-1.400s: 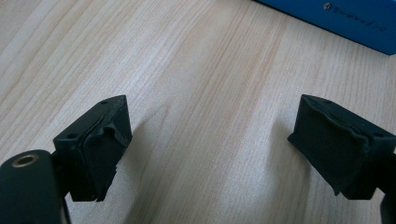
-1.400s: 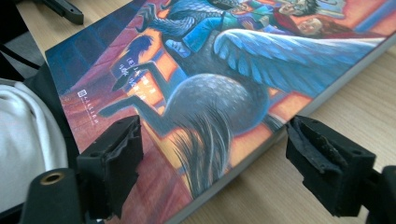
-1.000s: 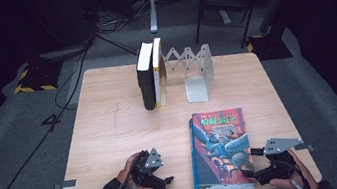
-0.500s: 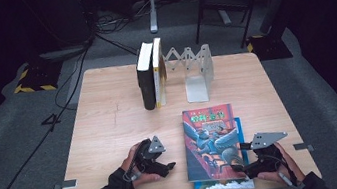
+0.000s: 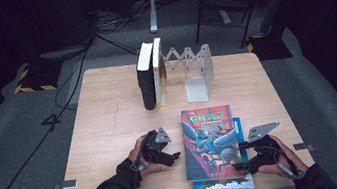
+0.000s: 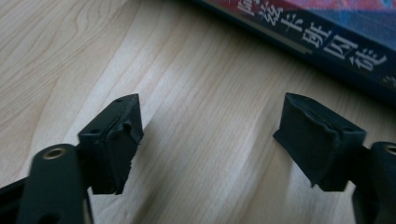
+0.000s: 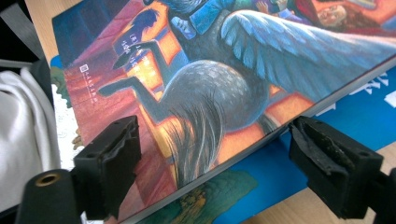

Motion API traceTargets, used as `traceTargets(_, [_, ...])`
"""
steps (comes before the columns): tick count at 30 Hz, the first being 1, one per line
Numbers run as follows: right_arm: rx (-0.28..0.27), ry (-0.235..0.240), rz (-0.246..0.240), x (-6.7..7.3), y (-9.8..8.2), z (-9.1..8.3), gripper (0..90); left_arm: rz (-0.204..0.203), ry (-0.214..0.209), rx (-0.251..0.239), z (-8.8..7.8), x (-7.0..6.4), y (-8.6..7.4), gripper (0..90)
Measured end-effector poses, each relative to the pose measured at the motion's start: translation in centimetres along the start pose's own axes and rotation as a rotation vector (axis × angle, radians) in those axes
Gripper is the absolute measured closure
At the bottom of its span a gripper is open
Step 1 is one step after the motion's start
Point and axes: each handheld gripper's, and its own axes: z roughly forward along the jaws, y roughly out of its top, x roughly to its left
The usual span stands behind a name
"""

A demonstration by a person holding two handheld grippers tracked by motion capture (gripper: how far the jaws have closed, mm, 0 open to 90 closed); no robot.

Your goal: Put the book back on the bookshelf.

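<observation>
Pale wood desk (image 5: 111, 128), near edge: two stacked books lying flat, long axis running near to far. Upper book (image 5: 210, 141) with title end far, lower blue book (image 5: 223, 183) protruding at near and right edges. Right gripper (image 5: 239, 157) at stack's right near corner, jaws spread, upper book's edge between them, pads clear. Left gripper (image 5: 176, 158) just left of spine, jaws lately closing, still spread over bare wood. Farther back: upright books (image 5: 149, 74) against folding bookend (image 5: 193, 73).
</observation>
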Motion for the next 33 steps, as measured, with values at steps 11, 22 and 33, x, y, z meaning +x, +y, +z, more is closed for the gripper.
traceTargets(11, [-0.042, -0.032, -0.039, 0.2, 0.2, -0.3, 27.1, 0.003, -0.006, -0.015, 0.6, -0.4, 0.3, 24.1])
traceTargets(22, [-0.081, -0.048, -0.072, 0.4, 1.3, -0.1, 31.2, -0.008, 0.005, -0.01, 0.0, 0.4, -0.2, 23.0])
traceTargets(33, [0.089, 0.056, -0.022, 0.8, -0.3, -1.2, 24.8, 0.008, 0.005, -0.006, -0.3, 0.5, -0.5, 23.7])
